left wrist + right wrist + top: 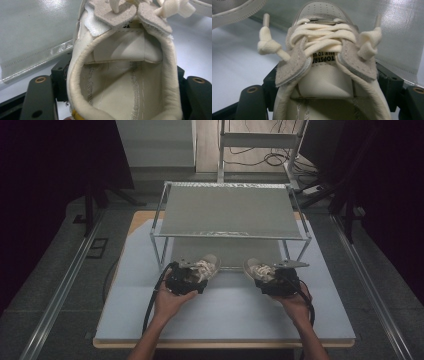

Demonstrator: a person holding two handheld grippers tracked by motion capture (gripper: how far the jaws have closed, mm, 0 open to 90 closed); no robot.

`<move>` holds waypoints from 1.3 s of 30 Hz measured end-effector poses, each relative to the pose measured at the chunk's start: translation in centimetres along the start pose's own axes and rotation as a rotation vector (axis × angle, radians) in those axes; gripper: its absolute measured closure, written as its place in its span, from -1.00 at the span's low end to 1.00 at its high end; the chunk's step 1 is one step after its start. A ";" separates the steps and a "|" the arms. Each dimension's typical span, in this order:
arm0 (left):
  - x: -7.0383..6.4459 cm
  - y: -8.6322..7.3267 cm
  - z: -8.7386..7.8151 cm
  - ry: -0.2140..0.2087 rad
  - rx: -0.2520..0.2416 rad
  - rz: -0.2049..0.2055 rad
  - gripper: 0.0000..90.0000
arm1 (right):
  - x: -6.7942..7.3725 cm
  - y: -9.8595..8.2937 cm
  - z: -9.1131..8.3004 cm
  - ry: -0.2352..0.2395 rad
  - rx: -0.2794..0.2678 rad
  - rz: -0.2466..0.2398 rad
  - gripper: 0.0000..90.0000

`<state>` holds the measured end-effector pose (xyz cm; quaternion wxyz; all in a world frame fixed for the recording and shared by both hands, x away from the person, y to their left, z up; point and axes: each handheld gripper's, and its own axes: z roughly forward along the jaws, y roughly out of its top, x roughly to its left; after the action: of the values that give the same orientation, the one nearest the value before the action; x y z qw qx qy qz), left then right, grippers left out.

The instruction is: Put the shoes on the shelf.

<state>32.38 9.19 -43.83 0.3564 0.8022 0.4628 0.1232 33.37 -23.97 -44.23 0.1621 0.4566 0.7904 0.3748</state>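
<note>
Two cream low-top sneakers with grey suede eyelet panels and thick, flat off-white laces sit on the pale blue-grey counter (225,315), each clamped at the heel by a black gripper. The left gripper (186,281) holds the left shoe (204,268); in the left gripper view the padded, rounded collar of this shoe (120,75) fills the space between the two black jaws, which press against its outer sides, and the smooth leather lining, stitched insole and soft tongue show inside the opening. The shoe's toe points away from that gripper toward the wire-framed shelf (230,210), whose flat grey top has a matte, fabric-like surface on thin shiny metal legs. The right gripper (276,282) grips the right shoe (257,269) the same way; in the right gripper view the jaws flank the heel collar of this shoe (324,62), its crossed laces end in chunky knots (268,43) on either side, a printed label sits on the tongue, and the perforated toe cap lies farthest from the gripper, close to a glossy translucent sheet (397,32) under the shelf. The two shoes lie near each other but apart, toes angled slightly inward ahead of the grippers, just in front of the shelf's front legs. A hand (167,302) holds each gripper from behind.
</note>
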 end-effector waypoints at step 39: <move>1.2 2.6 3.4 0.056 0.016 -0.021 -0.35 | 2.1 3.3 4.3 -0.030 0.028 -0.013 -0.42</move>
<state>36.46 7.79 -44.62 0.3382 0.7964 0.4819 0.1383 36.75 -19.28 -44.47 0.1700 0.4595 0.7959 0.3556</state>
